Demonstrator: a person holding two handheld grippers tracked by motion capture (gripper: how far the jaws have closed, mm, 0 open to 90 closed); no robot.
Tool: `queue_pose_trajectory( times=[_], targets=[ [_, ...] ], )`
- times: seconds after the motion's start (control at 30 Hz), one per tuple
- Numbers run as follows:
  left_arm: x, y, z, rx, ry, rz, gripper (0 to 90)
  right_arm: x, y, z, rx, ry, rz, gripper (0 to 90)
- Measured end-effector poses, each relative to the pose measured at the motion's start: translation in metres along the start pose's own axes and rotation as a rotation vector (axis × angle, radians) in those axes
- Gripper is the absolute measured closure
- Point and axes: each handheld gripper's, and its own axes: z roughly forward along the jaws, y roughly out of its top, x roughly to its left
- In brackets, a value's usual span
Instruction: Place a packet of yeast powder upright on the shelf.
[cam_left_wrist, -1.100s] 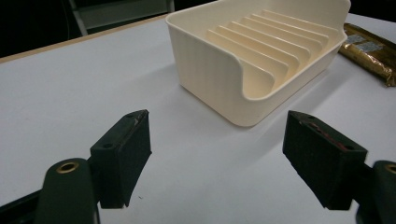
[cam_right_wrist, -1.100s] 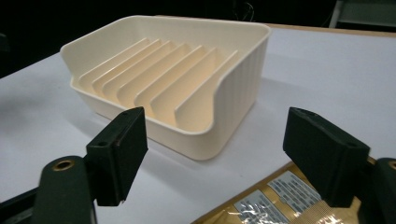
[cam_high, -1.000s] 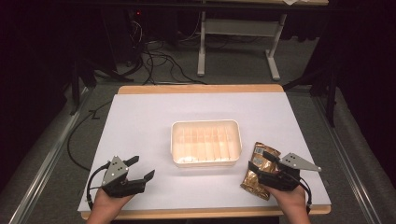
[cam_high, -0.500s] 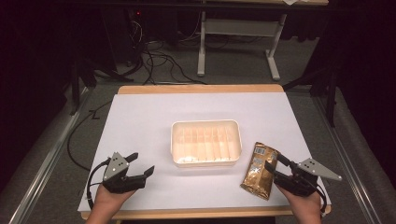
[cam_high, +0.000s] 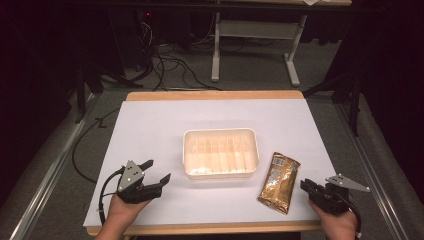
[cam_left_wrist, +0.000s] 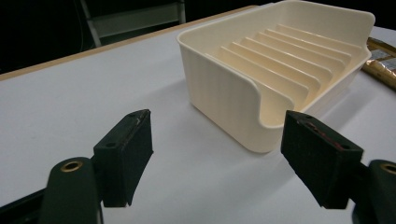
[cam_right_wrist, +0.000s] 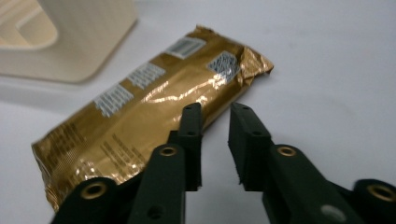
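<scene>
Foil catches the light first: the gold snack packet (cam_high: 279, 182) lies flat on the white counter (cam_high: 150, 130), just beside the right end of the cream ribbed tray (cam_high: 220, 153) and apart from it, its long side angled toward the near edge. The right hand-held gripper (cam_high: 305, 184) sits low at the packet's near right side; in the right gripper view (cam_right_wrist: 215, 112) its jaws stand a narrow gap apart with nothing between them, the tips right at the packet's edge, and I cannot tell whether they touch it. The left hand-held gripper (cam_high: 156, 171) waits well apart from the packet, to the left of the tray, and in the left gripper view (cam_left_wrist: 215, 140) its jaws are spread wide and empty, pointed at the tray's near corner. To my eye the step in hand is the approach to the packet, with no grasp made. The next move, I judge, calls for widening the right jaws, sliding one under the thin foil edge, and closing firmly, since the slick wrapper could slip or crumple.
</scene>
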Motion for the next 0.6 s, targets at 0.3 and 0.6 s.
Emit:
queue_pose_trajectory(
  times=[0.3, 0.6],
  targets=[
    [0.005, 0.000, 0.001, 0.007, 0.013, -0.037, 20.9, 0.014, -0.003, 0.013, 0.112, 0.057, -0.049, 90.0],
    [0.003, 0.000, 0.003, 0.025, -0.008, -0.015, 19.9, 0.043, -0.002, 0.027, 0.184, 0.175, -0.158, 90.0]
  ],
)
